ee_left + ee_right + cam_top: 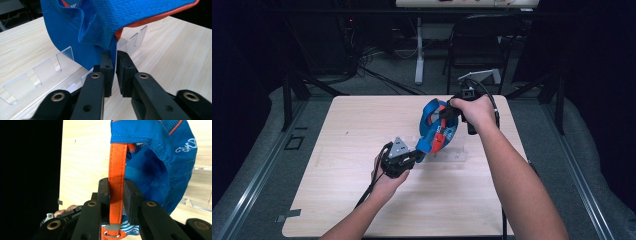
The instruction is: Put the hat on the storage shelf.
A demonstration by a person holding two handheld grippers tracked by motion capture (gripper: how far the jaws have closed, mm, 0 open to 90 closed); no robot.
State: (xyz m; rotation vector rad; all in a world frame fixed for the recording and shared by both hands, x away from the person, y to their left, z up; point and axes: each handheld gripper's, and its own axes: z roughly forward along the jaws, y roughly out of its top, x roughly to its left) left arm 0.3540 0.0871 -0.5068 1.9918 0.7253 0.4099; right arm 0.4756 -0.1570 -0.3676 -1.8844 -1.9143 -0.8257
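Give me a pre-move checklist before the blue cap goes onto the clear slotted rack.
1. Left gripper pinching the brim of the blue fabric cap with orange trim: ok.
2. Right gripper clamped on the cap's orange strap: ok.
3. Cap lifted off the light wooden table, held between both grippers: ok.
4. Clear plastic slotted rack lies flat beneath the cap: ok.
5. Brim lined up with one slot: cannot tell.

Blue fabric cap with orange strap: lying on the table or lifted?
Lifted: blue fabric cap hangs between left gripper and right gripper, above the table.
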